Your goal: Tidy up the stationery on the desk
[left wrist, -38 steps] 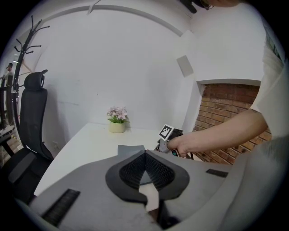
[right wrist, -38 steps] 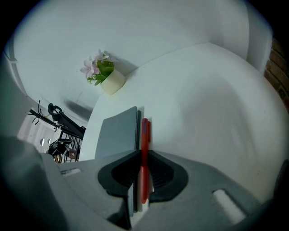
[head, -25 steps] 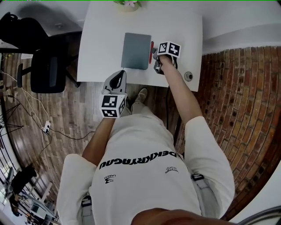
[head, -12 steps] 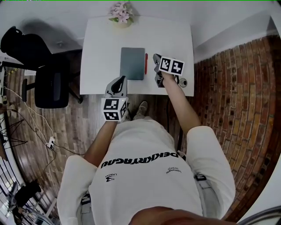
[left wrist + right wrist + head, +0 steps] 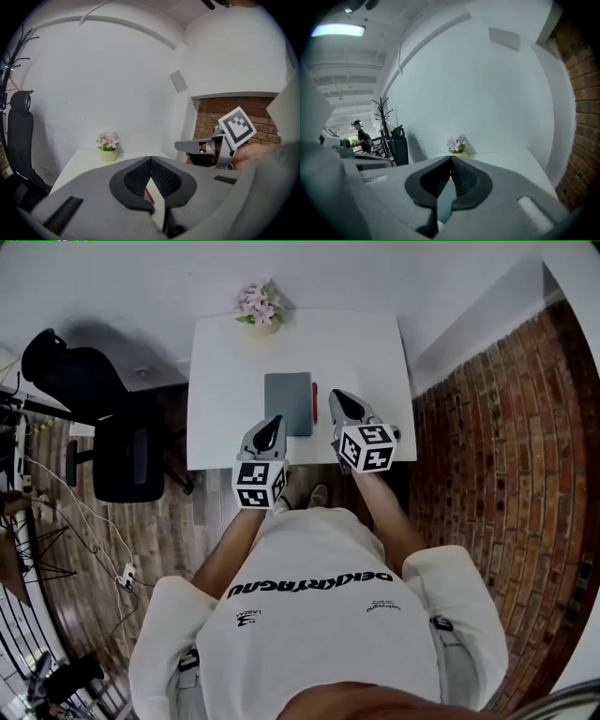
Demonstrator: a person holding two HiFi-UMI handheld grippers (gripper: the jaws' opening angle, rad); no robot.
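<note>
Red pen [image 5: 315, 402] beside notebook [image 5: 287, 403], near right gripper [image 5: 336, 397]

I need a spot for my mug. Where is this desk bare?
Bare: the wide strip between the gray notebook and the left edge of the desk, the patch right of the red pen, and the back corner right of the flower pot. Crowded: the near middle, where the left gripper and right gripper hover.
</note>
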